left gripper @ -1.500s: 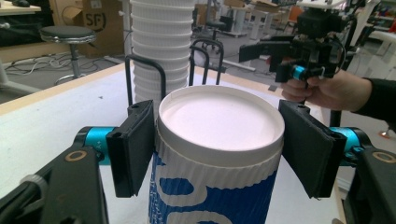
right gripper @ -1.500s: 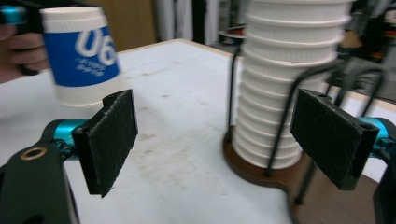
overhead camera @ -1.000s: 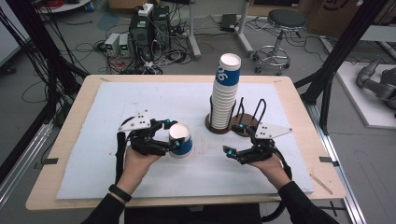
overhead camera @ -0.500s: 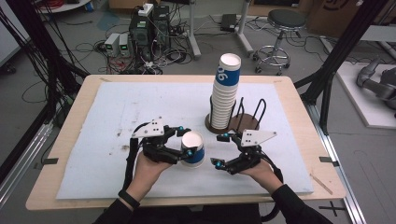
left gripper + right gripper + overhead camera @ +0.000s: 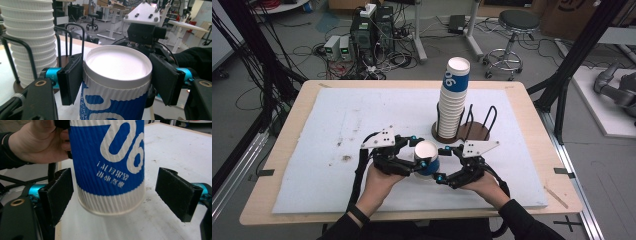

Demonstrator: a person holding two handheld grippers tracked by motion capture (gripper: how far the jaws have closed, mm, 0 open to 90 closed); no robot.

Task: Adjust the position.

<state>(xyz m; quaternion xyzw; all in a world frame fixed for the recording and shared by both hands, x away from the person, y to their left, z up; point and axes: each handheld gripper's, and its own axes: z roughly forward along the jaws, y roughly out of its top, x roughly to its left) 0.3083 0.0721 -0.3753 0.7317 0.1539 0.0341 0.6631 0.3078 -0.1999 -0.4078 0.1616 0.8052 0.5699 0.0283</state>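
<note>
Cup (image 5: 427,157), blue and white with ribbed paper sides, held off the bench (image 5: 312,100) near its front edge, between both hands. Clamped upside down in the left gripper (image 5: 418,159), white base facing up and pads pressed on either side just under the base rim. Seen from the left gripper view (image 5: 117,82) as a white disc between the two black pads (image 5: 71,77), with the blue print below. Printed lettering inverted in the right gripper view (image 5: 110,165), open mouth pointing down over the white mat (image 5: 337,125).

Right gripper (image 5: 443,164) open, jaws spread wide to either side of the cup's lower end, pads (image 5: 58,192) clear of the paper on both sides. Left hand (image 5: 37,142) visible behind the cup from that side.

Farther back on the mat, tall stack of cups (image 5: 453,100) standing in a black wire holder (image 5: 477,122) on a round dark base, well apart from the held cup. Same stack (image 5: 28,40) at the left of the left gripper view, behind the wire loops.
</note>
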